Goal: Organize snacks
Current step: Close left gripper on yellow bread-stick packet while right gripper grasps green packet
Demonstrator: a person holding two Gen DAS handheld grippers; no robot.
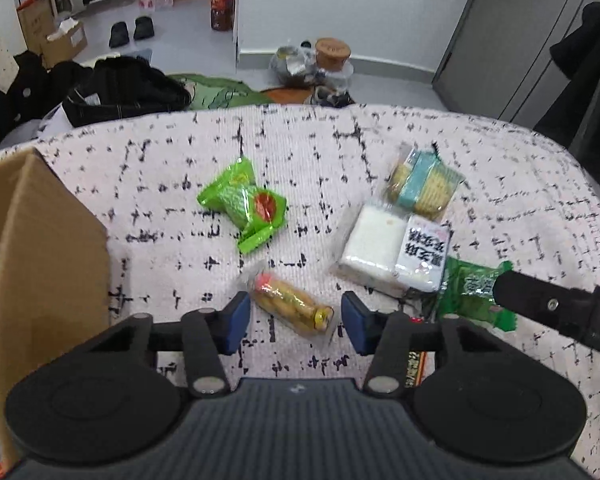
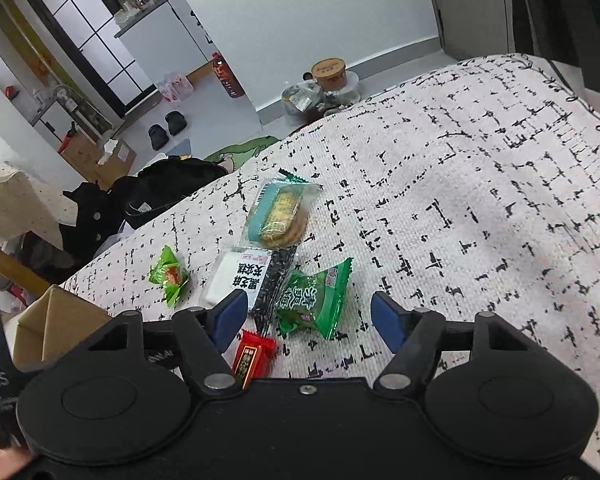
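Left claw [image 1: 296, 318] spread wide — yellow pack [image 1: 291, 306] lies between its pads at lower centre, long axis slanting from upper left to lower right. Right claw [image 2: 308, 318] also open, green pack [image 2: 314, 300] between its tips. Box [image 1: 40, 260] at frame left — left hand nearer.

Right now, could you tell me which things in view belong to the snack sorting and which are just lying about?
Job:
- yellow snack pack between the open left gripper fingers
- green packet ahead of the open right gripper
- red packet
- white rice-cake pack
- cracker pack
- bright green wrapper
- cardboard box

Lying about:
- black slippers
- oil bottle
- dark clothes
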